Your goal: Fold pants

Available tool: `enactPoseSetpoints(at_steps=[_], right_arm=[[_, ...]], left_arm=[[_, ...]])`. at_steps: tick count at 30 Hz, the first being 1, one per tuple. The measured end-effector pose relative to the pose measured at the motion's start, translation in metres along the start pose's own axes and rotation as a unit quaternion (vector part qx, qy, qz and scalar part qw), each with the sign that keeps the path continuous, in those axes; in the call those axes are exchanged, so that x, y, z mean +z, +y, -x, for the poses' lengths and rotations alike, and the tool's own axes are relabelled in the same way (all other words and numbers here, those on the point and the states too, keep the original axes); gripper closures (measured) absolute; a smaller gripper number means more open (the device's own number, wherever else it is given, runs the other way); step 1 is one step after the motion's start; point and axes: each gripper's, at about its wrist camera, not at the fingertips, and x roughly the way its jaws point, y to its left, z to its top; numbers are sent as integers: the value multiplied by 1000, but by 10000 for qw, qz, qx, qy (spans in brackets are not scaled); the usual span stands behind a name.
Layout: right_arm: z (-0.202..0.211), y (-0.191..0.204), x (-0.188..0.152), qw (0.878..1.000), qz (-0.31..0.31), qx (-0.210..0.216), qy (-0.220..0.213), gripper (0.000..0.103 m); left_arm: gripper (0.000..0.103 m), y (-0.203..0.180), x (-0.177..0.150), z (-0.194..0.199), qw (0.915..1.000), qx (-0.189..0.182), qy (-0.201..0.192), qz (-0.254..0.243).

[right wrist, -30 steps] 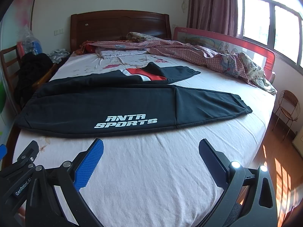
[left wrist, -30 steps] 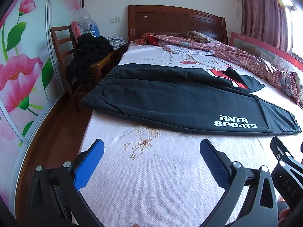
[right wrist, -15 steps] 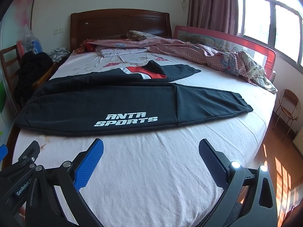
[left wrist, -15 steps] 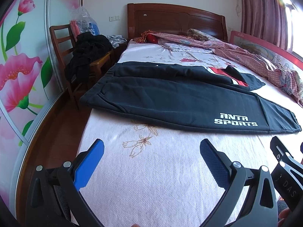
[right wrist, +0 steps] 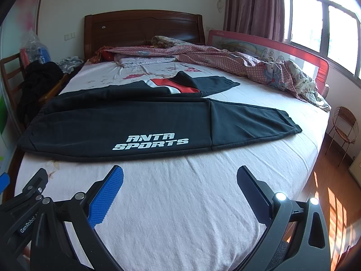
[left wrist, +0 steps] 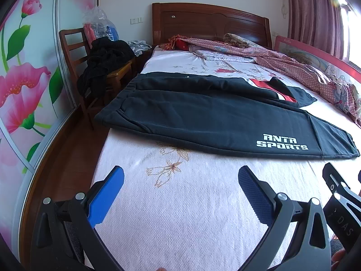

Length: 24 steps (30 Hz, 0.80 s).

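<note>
Black pants with white "ANTA SPORTS" lettering lie flat across the bed, waistband toward the left edge, leg cuffs toward the right. The far leg shows a red and white panel. My left gripper hovers open over the bare sheet short of the pants, nothing between its blue pads. My right gripper is open too, just short of the near leg's hem below the lettering. Part of the right gripper shows at the left wrist view's right edge.
The bed's pale floral sheet spreads in front of both grippers. A checked quilt is heaped along the far side by a red guard rail. A wooden chair with dark clothes stands left of the bed; a wire chair stands right.
Both grippers have crept slightly forward toward the pants, which now sit a little nearer in both views. Jaws stay open; the pants have not moved.
</note>
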Motion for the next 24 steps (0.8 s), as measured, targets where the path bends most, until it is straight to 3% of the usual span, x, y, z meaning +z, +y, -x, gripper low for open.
enactPoseSetpoints(at_steps=[17,24], right_arm=[[-2,0,-1,10000,16,3,26,3],[-7,-2,-4,9998,-16,51,217,3]], left_arm=[[2,0,-2,-1,10000,-8,-51,10],[2,0,-4,-9,9998,45,189,-59]])
